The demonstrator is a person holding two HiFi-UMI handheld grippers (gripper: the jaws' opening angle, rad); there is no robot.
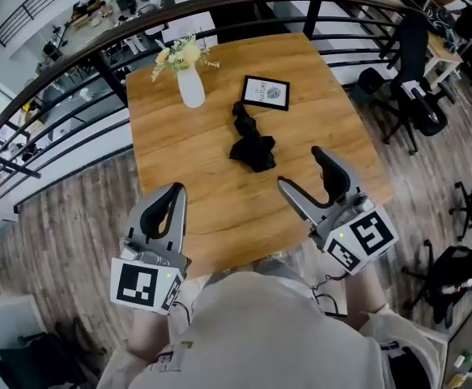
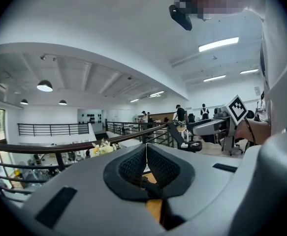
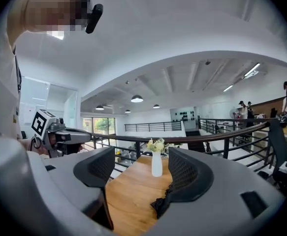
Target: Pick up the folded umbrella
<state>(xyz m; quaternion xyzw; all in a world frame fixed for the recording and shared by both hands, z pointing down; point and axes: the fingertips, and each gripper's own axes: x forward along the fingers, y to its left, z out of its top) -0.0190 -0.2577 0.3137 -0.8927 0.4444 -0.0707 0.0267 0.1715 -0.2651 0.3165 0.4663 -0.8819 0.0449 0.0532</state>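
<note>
Lying black and crumpled, folded umbrella (image 1: 250, 140) sits apart from closed left gripper (image 1: 174, 190) and gaping right gripper (image 1: 299, 167)

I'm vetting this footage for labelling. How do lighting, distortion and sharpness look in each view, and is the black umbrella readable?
Head view: soft even light, no glare, railing bowed by the lens; the folded umbrella reads as a dark, low-detail shape on the table. Left gripper view: heavy fisheye, black corners, bright ceiling strips. Right gripper view: same fisheye, vase sharp.

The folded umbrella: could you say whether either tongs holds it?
No; the folded umbrella lies free on the table, beyond the left tongs and right tongs.
</note>
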